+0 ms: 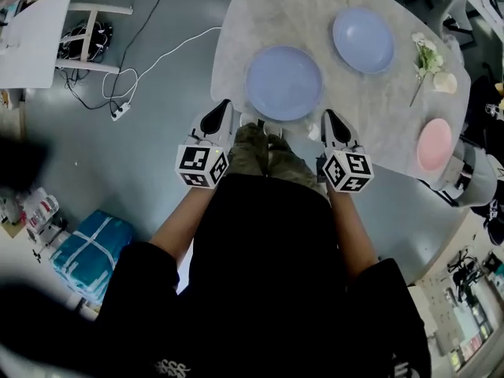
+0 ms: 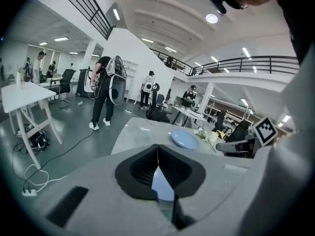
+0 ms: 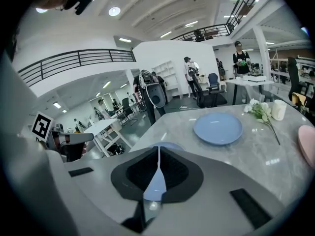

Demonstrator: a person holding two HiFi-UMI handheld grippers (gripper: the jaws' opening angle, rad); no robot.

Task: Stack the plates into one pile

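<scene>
Three plates lie apart on the grey marble table (image 1: pixel 236 46). A large blue plate (image 1: pixel 283 83) sits near its front edge, a second blue plate (image 1: pixel 363 39) farther back and right, and a pink plate (image 1: pixel 434 144) by the right edge. My left gripper (image 1: pixel 214 120) is shut and empty, just off the table edge to the left of the near plate. My right gripper (image 1: pixel 335 126) is also shut and empty, at that plate's right. In the left gripper view the gripper (image 2: pixel 157 150) points at the far plate (image 2: pixel 184 140). The right gripper (image 3: pixel 158 154) faces the near plate (image 3: pixel 166 145) and the far plate (image 3: pixel 218 128).
A flower sprig (image 1: pixel 425 57) and a small cream cup (image 1: pixel 445 83) lie at the table's far right. On the floor at left are a white table (image 1: pixel 35 34), cables with a power strip (image 1: pixel 120 111) and a blue bundle (image 1: pixel 90 246). People stand in the hall (image 2: pixel 103 90).
</scene>
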